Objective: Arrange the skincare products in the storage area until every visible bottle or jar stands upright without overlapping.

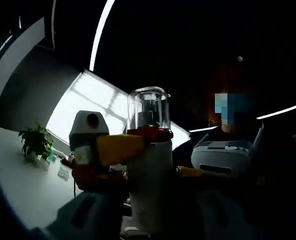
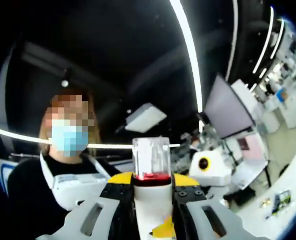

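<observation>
We're holding the white bottle (image 1: 149,187) with both grippers. The left gripper (image 1: 137,220) is blurred in its own view, so we can't tell its jaw state there; the bottle is sitting right ahead between its jaws. The right gripper (image 2: 153,220) is clamping the white body just below the red collar. It's looking rigid, smooth, likely slippery; the clear cap (image 2: 151,156) is looking brittle, so we're judging the body as the place to grip.
</observation>
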{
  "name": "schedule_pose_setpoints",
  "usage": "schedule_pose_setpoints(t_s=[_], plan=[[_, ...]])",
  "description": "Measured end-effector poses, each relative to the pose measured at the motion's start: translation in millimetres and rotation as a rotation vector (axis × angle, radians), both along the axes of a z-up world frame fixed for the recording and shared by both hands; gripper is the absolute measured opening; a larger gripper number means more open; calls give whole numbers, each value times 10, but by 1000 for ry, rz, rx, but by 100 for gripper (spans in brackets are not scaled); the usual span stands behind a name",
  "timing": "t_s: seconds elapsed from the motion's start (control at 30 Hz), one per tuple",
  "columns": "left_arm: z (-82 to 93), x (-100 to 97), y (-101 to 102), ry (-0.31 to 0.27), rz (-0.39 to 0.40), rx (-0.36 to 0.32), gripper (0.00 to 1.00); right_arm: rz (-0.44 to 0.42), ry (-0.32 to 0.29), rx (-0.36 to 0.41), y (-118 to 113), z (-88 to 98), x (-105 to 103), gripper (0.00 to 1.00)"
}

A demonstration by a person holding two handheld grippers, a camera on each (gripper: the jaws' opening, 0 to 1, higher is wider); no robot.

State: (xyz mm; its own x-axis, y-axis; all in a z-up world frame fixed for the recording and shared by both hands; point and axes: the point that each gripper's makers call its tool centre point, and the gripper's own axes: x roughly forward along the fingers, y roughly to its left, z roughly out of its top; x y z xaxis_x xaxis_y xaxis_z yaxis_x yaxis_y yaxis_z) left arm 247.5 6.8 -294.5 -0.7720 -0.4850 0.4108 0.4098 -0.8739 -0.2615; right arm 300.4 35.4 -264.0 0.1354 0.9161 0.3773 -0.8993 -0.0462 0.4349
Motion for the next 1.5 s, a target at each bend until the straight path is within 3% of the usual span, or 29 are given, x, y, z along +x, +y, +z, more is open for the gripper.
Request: schedule_pose_setpoints(t_s=[0.1,0.27,0.43,0.67,0.9,1.1,1.27,1.5], plan=[[11,-95,-8,-33,-25,-16,36,49,-3,33,23,86,-43,21],[100,-56,16,1,-77,-32,34,111,-10,53,41,153,-85,21],[157,-16,-21,21,-58,-4,33,133,-14,86,44,205,-103,21],[100,37,-100,-81,45,19,32,119,-50,79,5,205,-64,23],[-13,267,-230,-143,212,91,32,-109,-135,8,-190,158,195,25],[-294,705,-393,-259,436,215,32,-352,-173,-134,-457,28,430,22],[-430,812,-438,-303,492,242,32,-424,-219,-214,-524,-24,457,21],[-525,896,-504,-294,539,247,32,-474,-211,-349,-474,-244,491,28]])
